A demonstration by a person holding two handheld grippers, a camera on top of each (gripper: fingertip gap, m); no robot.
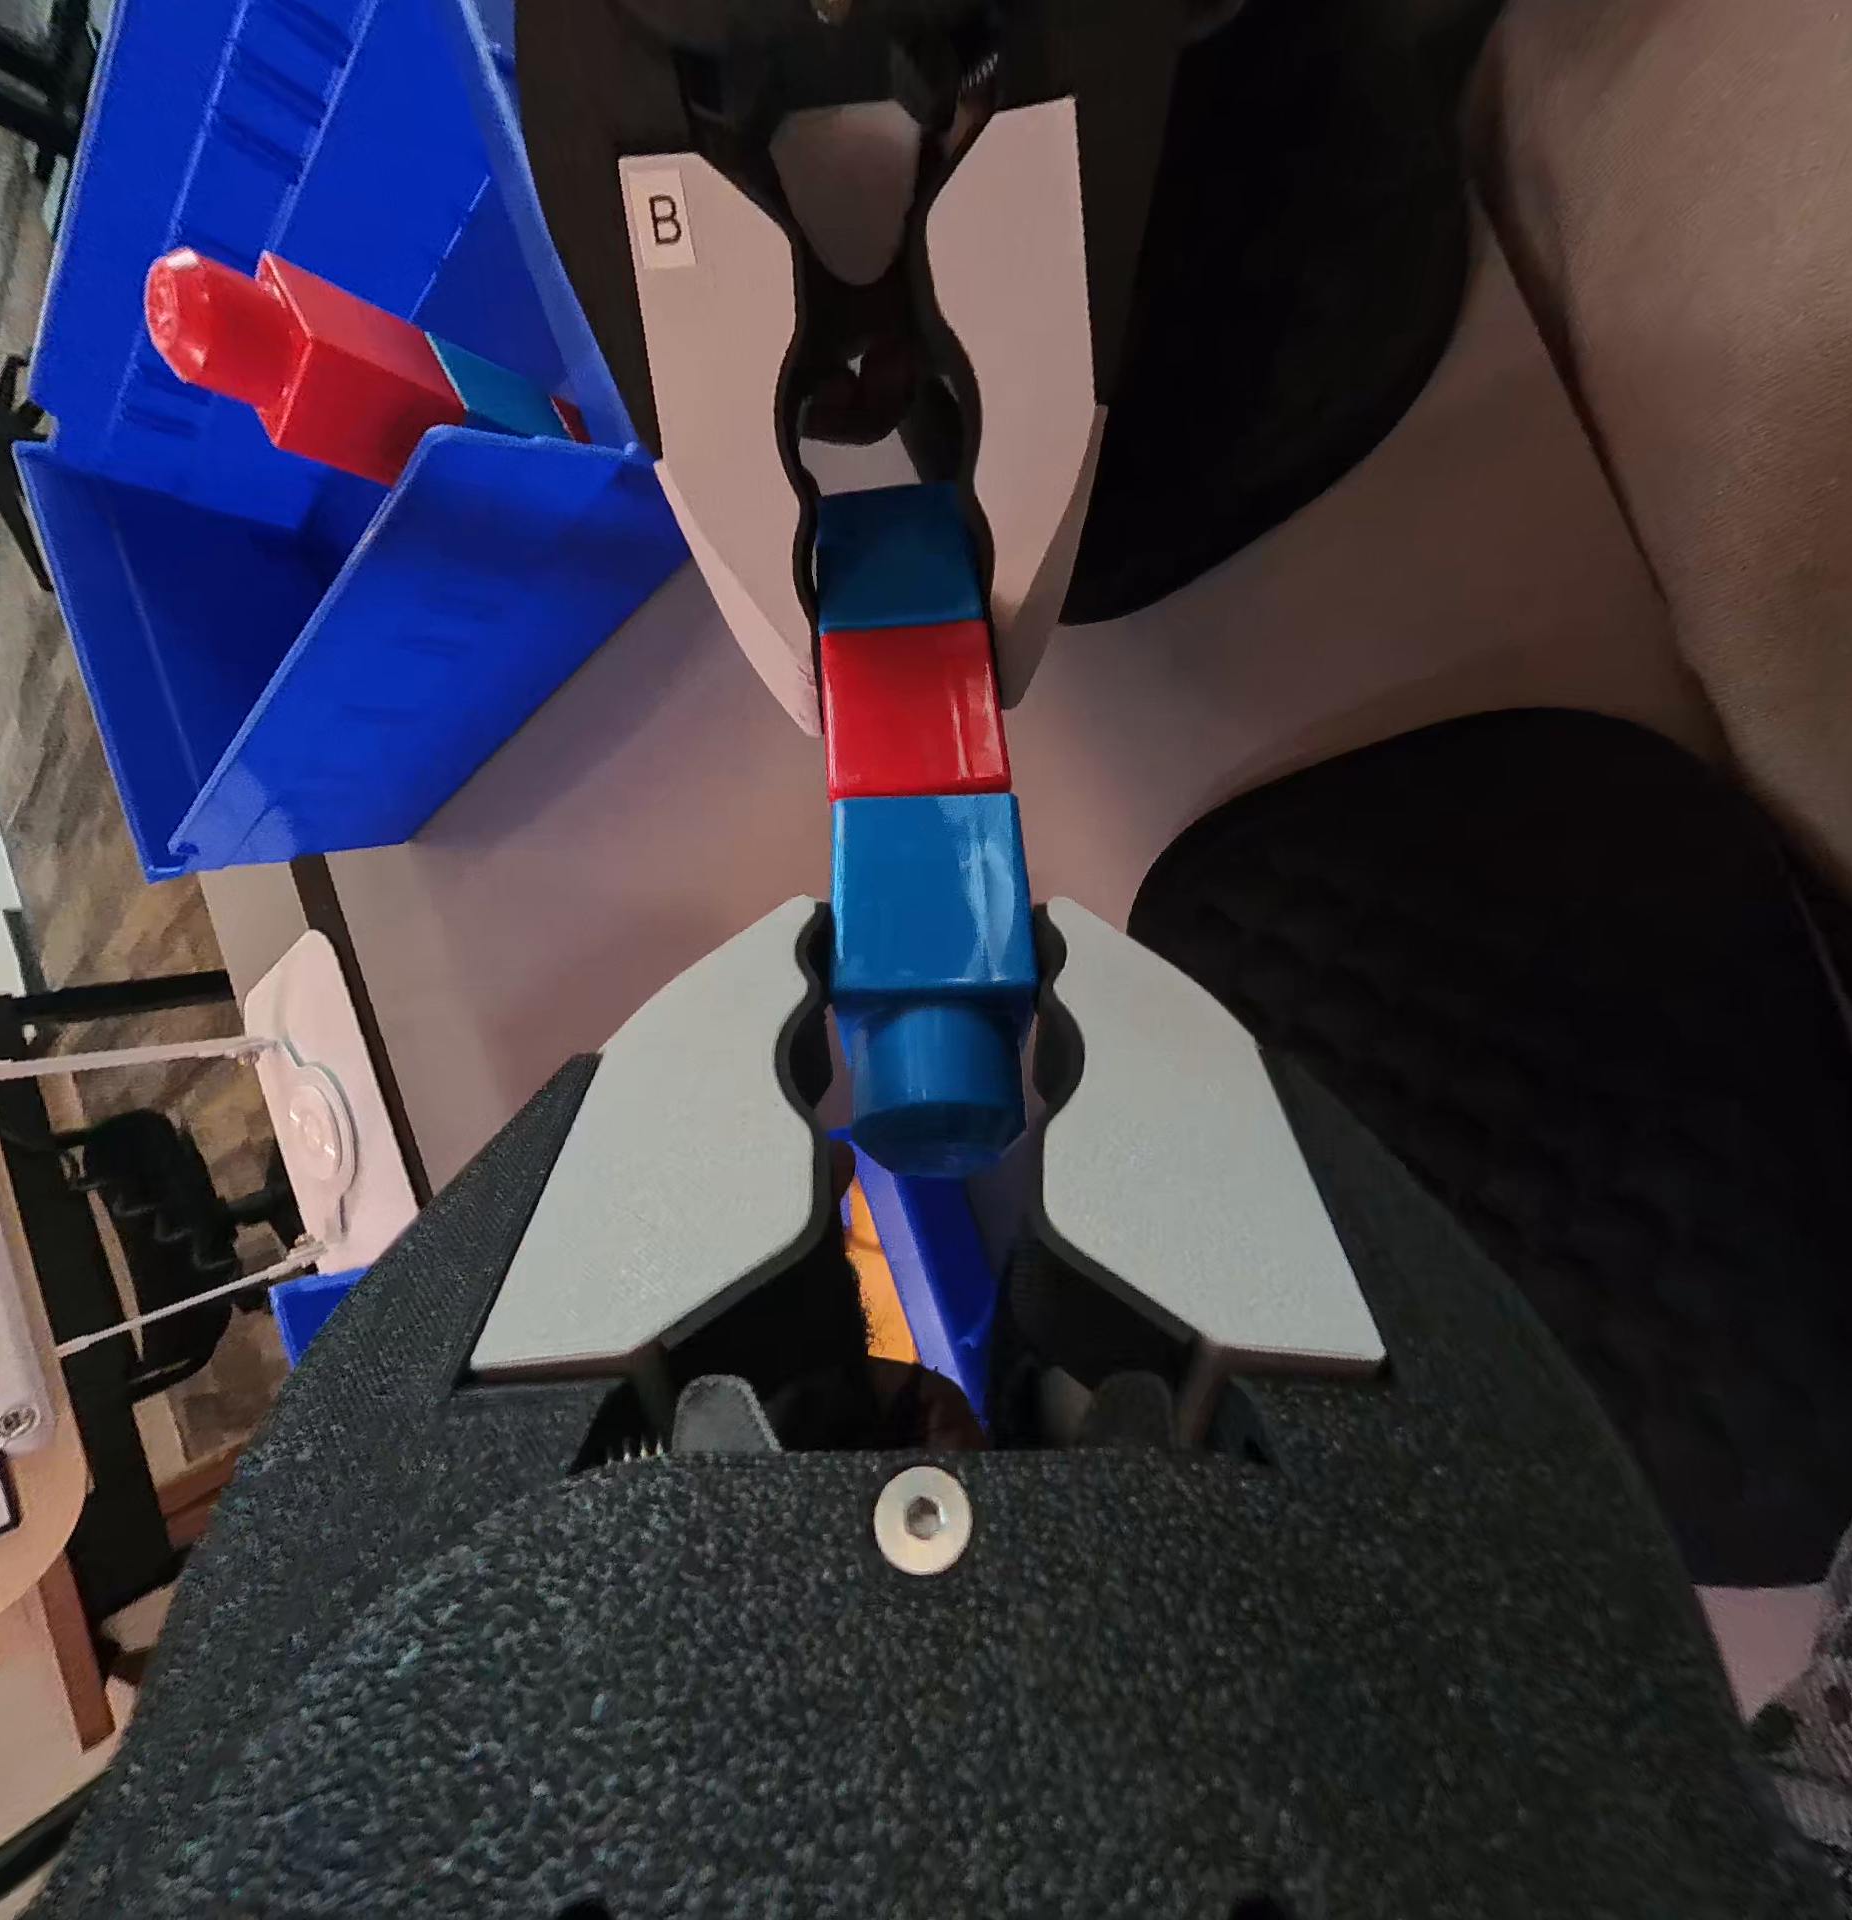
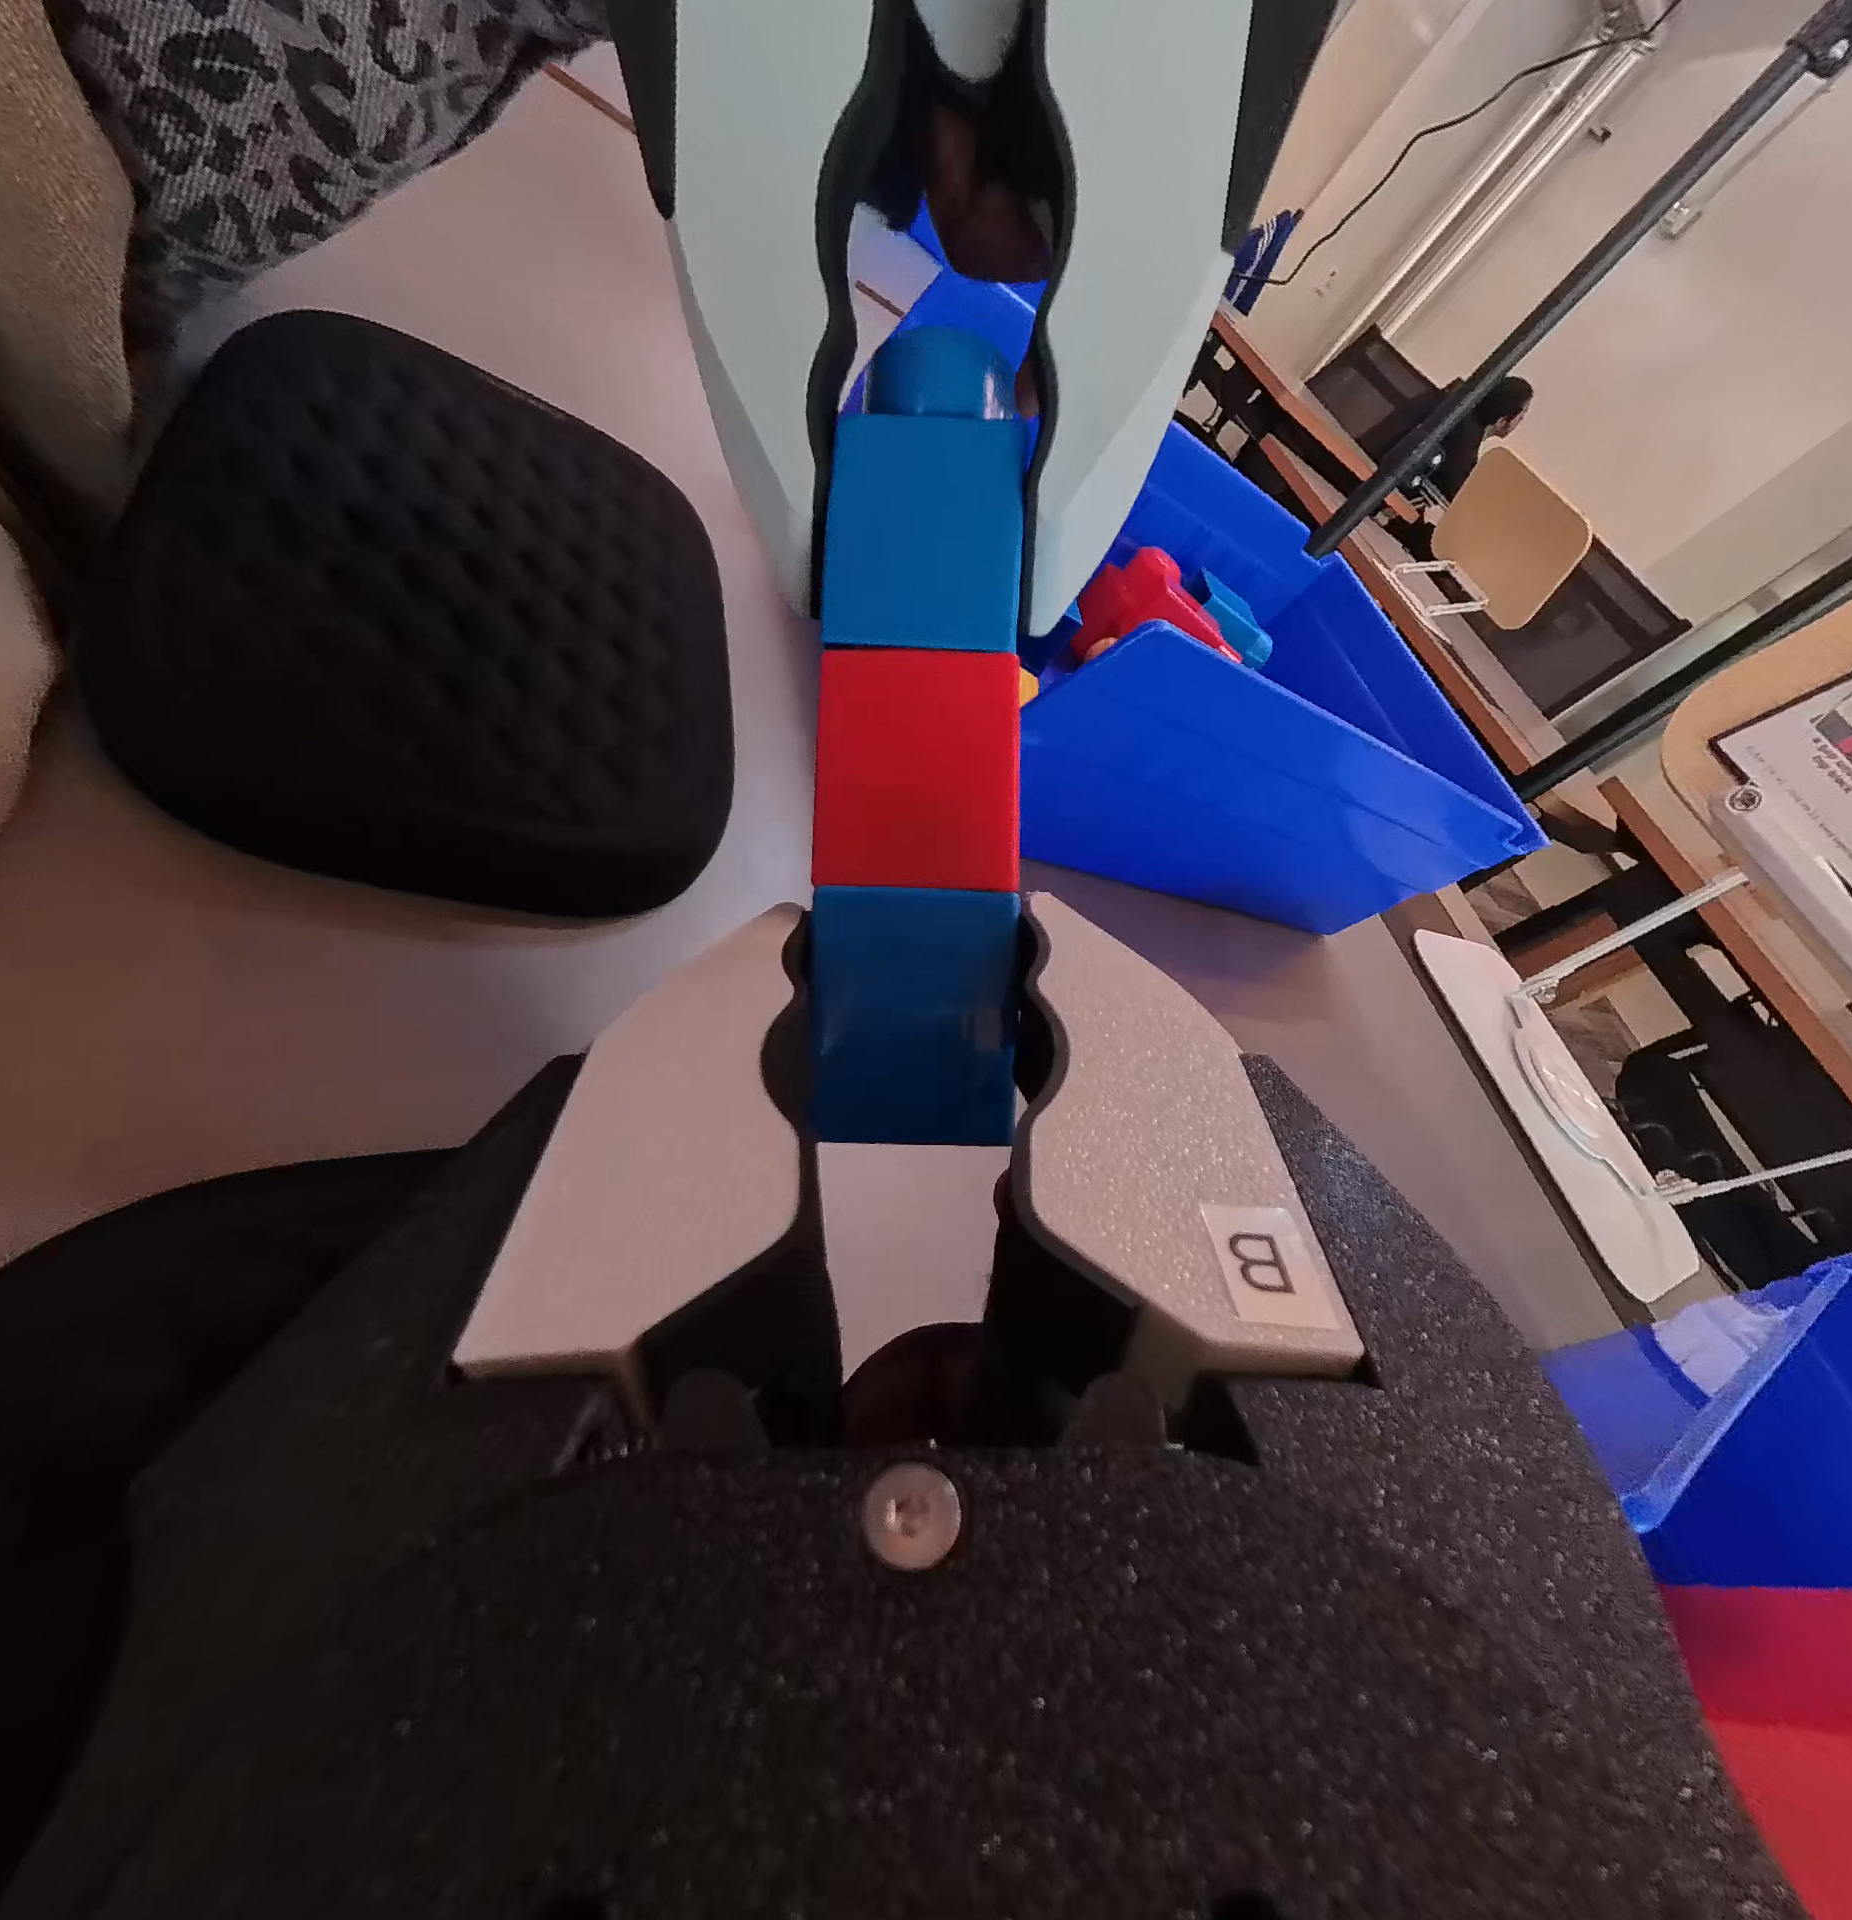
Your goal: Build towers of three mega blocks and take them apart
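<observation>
left gripper [image 1: 932, 935] clamps the studded blue block [image 1: 927, 894]; right gripper [image 2: 917, 997] clamps the far blue block [image 2: 914, 1023]; red block [image 1: 914, 707] sits between.

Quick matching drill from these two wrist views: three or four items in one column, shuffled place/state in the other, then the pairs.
1. studded blue block
2. red block
3. black pad
4. second tower

A. lying on the table
B. in the blue bin
C. middle of the held tower
D. clamped by the left gripper

Pairs: 1-D, 2-C, 3-A, 4-B
</observation>
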